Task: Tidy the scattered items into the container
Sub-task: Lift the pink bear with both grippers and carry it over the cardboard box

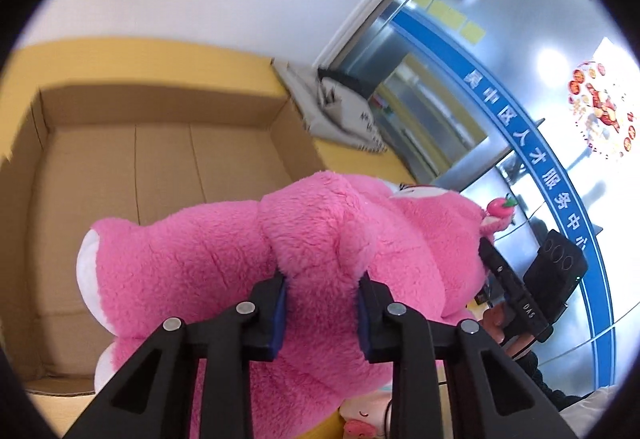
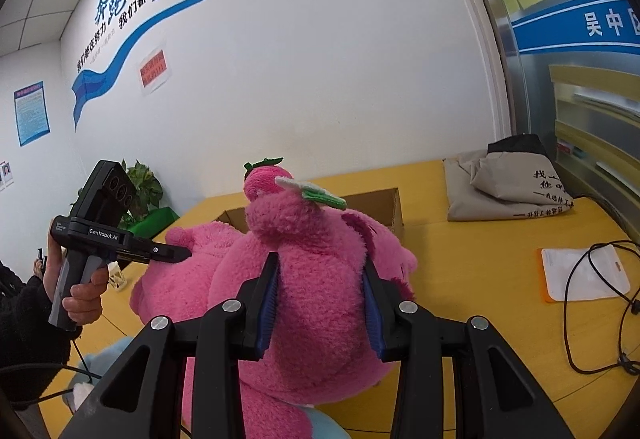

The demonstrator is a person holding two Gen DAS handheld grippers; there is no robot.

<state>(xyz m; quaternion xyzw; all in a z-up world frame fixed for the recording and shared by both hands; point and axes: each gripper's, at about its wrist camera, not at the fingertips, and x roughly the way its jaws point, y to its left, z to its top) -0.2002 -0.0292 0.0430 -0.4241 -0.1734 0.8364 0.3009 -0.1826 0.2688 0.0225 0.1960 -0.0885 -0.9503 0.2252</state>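
Observation:
A large pink plush bear (image 1: 224, 263) is held up between both grippers, above the yellow table. My left gripper (image 1: 322, 291) is shut on a fold of its fur, just in front of the open cardboard box (image 1: 160, 167), whose inside shows bare. My right gripper (image 2: 320, 279) is shut on the bear's head (image 2: 320, 295), below a strawberry ear ornament (image 2: 264, 179). The box (image 2: 392, 207) shows behind the bear in the right wrist view. The left gripper (image 2: 176, 253) also shows there at the bear's left side, and the right gripper (image 1: 490, 259) shows in the left wrist view.
A beige tote bag (image 2: 512, 187) lies at the table's far right by the glass wall. A white pouch (image 2: 584, 275) and a black cable (image 2: 600, 319) lie to the right. A light blue plush (image 2: 96, 359) and another small plush (image 1: 364, 419) lie under the bear.

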